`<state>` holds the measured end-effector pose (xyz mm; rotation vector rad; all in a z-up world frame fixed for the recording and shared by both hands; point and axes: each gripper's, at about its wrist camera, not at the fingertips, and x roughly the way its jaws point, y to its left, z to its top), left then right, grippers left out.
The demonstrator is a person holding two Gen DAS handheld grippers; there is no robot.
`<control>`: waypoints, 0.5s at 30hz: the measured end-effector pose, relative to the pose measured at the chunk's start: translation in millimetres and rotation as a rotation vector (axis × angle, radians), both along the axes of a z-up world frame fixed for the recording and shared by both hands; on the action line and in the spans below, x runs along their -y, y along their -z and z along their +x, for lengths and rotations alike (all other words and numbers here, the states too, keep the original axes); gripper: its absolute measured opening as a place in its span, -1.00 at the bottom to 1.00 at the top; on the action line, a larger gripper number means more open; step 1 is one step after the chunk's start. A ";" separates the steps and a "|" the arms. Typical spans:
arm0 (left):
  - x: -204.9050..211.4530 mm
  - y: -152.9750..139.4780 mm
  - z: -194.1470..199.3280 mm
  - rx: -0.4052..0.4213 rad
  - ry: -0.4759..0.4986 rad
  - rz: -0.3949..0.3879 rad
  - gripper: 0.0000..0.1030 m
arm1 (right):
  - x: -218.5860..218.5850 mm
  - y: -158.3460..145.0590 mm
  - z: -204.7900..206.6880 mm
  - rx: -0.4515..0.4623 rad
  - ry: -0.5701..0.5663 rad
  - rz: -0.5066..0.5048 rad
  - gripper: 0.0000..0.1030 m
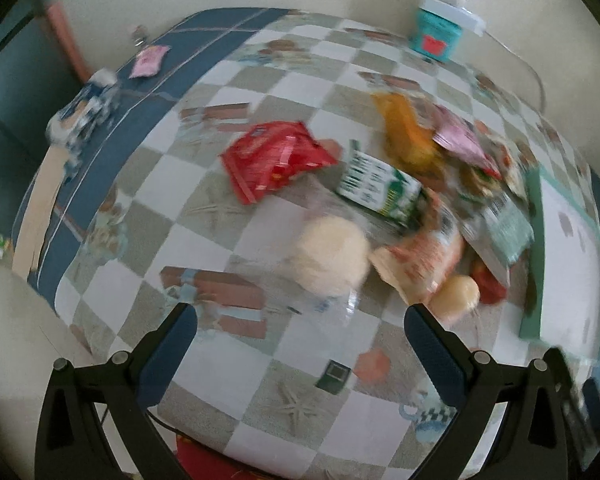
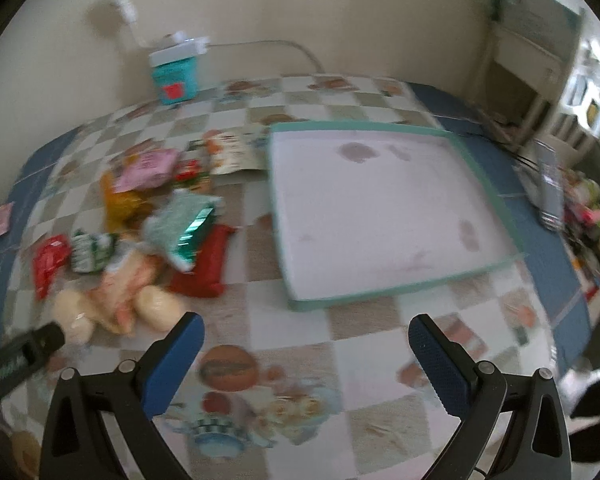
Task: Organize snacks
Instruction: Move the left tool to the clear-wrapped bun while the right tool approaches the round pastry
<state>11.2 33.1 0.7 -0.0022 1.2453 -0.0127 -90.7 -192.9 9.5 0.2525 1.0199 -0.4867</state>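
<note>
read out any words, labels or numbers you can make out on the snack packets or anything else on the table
None can be read; both views are motion-blurred.
Green and white packet: print visible, illegible.
Red packet: logo smeared.
Pink packet: text too blurred.
Teal tub: red label, no legible words.
Tray: no text, only stains.

The table (image 2: 340, 360) carries a checkered cloth with blue borders. Beyond the right jaws and slightly right lies a shallow teal-rimmed tray (image 2: 484, 168). Left of those jaws lies a pile of snack packets (image 2: 160, 220). Far beyond it, a teal box (image 2: 175, 74) stands at the wall.
</note>
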 end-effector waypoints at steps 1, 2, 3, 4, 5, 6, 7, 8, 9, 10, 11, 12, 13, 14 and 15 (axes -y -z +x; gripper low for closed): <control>-5.6 0.7 1.7 -0.004 -0.022 -0.011 1.00 | -3.4 0.6 2.6 0.005 -0.020 0.010 1.00; -10.9 1.6 3.3 -0.008 -0.038 -0.021 1.00 | -8.5 1.3 5.4 0.012 -0.044 0.025 1.00; -15.5 2.5 4.7 -0.013 -0.052 -0.029 1.00 | -13.6 2.1 9.3 0.017 -0.067 0.038 1.00; -21.1 4.0 6.4 -0.020 -0.072 -0.039 1.00 | -17.7 3.4 12.9 0.020 -0.085 0.047 1.00; -25.8 4.9 7.8 -0.023 -0.084 -0.048 1.00 | -21.2 4.5 16.2 0.023 -0.101 0.058 1.00; -30.6 5.9 9.3 -0.027 -0.100 -0.058 1.00 | -24.9 6.3 20.0 0.025 -0.118 0.073 1.00; -36.6 7.4 10.9 -0.034 -0.122 -0.071 1.00 | -27.8 8.1 23.9 0.024 -0.128 0.084 1.00; -40.1 8.3 12.3 -0.038 -0.132 -0.079 1.00 | -30.7 9.6 27.0 0.025 -0.137 0.092 1.00; -44.4 9.9 13.7 -0.044 -0.146 -0.090 1.00 | -32.6 11.4 29.4 0.024 -0.147 0.102 1.00; -48.1 11.8 15.1 -0.052 -0.158 -0.102 1.00 | -34.9 13.6 32.0 0.025 -0.157 0.115 1.00; -50.8 13.6 16.2 -0.060 -0.167 -0.114 1.00 | -37.1 16.3 35.2 0.022 -0.163 0.127 1.00; -52.7 15.8 17.4 -0.070 -0.175 -0.127 1.00 | -38.8 19.2 38.6 0.017 -0.169 0.139 1.00; -53.8 18.4 18.8 -0.082 -0.179 -0.146 1.00 | -39.5 21.2 41.0 0.017 -0.173 0.149 0.99; -53.7 20.3 19.9 -0.092 -0.178 -0.160 1.00 | -40.8 24.4 44.4 0.012 -0.180 0.166 0.94; -52.8 23.1 21.3 -0.105 -0.174 -0.181 1.00 | -41.5 27.9 47.6 0.006 -0.188 0.183 0.92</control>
